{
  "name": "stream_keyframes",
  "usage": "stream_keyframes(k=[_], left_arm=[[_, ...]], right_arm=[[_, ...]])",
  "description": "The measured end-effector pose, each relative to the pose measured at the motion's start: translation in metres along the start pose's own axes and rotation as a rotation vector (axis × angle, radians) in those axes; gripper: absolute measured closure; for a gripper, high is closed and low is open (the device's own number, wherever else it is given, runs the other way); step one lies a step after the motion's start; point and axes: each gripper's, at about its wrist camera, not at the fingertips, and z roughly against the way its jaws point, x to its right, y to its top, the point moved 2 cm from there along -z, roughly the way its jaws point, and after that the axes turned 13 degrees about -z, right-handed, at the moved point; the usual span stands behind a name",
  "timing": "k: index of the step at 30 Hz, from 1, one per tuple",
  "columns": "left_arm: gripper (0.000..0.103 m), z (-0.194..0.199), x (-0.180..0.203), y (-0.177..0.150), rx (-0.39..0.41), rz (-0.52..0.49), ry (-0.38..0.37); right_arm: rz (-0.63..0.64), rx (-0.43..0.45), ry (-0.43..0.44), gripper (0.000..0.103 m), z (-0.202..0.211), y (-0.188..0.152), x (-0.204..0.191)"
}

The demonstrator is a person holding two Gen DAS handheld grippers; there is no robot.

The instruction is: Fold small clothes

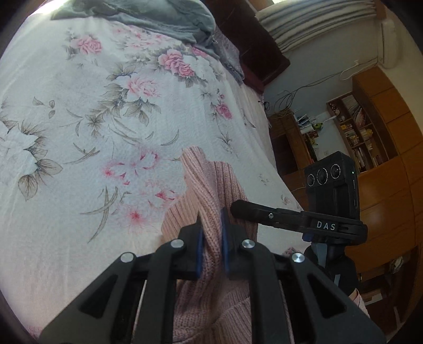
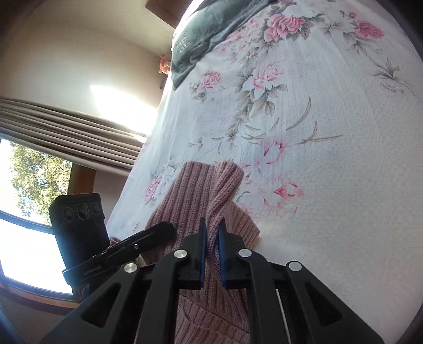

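Black linkage arms of the left gripper (image 1: 211, 232) fill the bottom of the left wrist view, their blue-padded jaws closed narrowly on a bunched fold of a pink ribbed knit sweater (image 1: 206, 185). Fabric is pinched between the pads and rises beyond them in a vertical ridge, with more of the garment hanging below the jaws.

From the right wrist view, the right gripper (image 2: 212, 238) looks much the same: its blue-padded jaws are drawn narrow on another fold of the pink sweater (image 2: 190, 190), and the knit passes between them. Each view shows the other gripper just beside the cloth, a black body with three small lenses, on the right edge of the left view and the left edge of the right view.

Both tools hold the sweater over a bed covered by a white sheet with pink roses and grey-green leaves (image 1: 105, 119). A grey blanket (image 1: 164, 18) lies crumpled at the far end of the bed. Wooden bookshelves (image 1: 357, 127) stand beyond the bed on one side; a bright window with a pleated curtain (image 2: 66, 127) lies on the other.
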Motion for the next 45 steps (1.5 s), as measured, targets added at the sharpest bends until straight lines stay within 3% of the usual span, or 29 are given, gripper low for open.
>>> stream_keyframes(k=[8,12,16,21,24,26,29,31,35,40,42,45], left_arm=[[0.093,0.045,0.051,-0.018,0.078,-0.104,-0.033],[0.092,0.073,0.084,-0.037,0.110,-0.228,-0.045],[0.092,0.093,0.114,-0.069,0.101,-0.383,-0.037],[0.091,0.094,0.124,-0.114,0.028,-0.508,-0.012],[0.090,0.084,0.114,-0.129,-0.013,-0.498,0.007],[0.090,0.081,0.112,-0.134,-0.013,-0.506,0.013],[0.090,0.080,0.114,-0.137,-0.013,-0.535,0.026],[0.090,0.079,0.114,-0.137,-0.017,-0.551,0.039],[0.089,0.078,0.117,-0.139,-0.025,-0.575,0.064],[0.084,0.090,0.121,-0.144,-0.039,-0.575,0.072],[0.078,0.102,0.121,-0.142,-0.032,-0.540,0.054],[0.073,0.125,0.120,-0.129,0.075,-0.408,-0.013]], right_arm=[[0.151,0.065,0.076,0.095,0.065,-0.043,-0.039],[0.245,0.078,0.085,0.095,0.095,-0.080,-0.054],[0.365,0.044,0.032,0.095,0.104,-0.129,-0.061],[0.451,-0.025,-0.096,0.092,0.095,-0.180,-0.048],[0.444,-0.062,-0.149,0.079,0.094,-0.193,-0.038],[0.408,-0.030,-0.110,0.079,0.109,-0.190,-0.038],[0.339,0.051,0.015,0.078,0.138,-0.171,-0.049],[0.297,0.065,0.037,0.078,0.135,-0.154,-0.061],[0.296,0.029,-0.022,0.079,0.099,-0.142,-0.075],[0.303,-0.046,-0.149,0.079,0.060,-0.174,-0.062],[0.315,-0.035,-0.195,0.079,0.056,-0.190,-0.055],[0.295,-0.008,-0.192,0.078,0.054,-0.207,-0.044]])
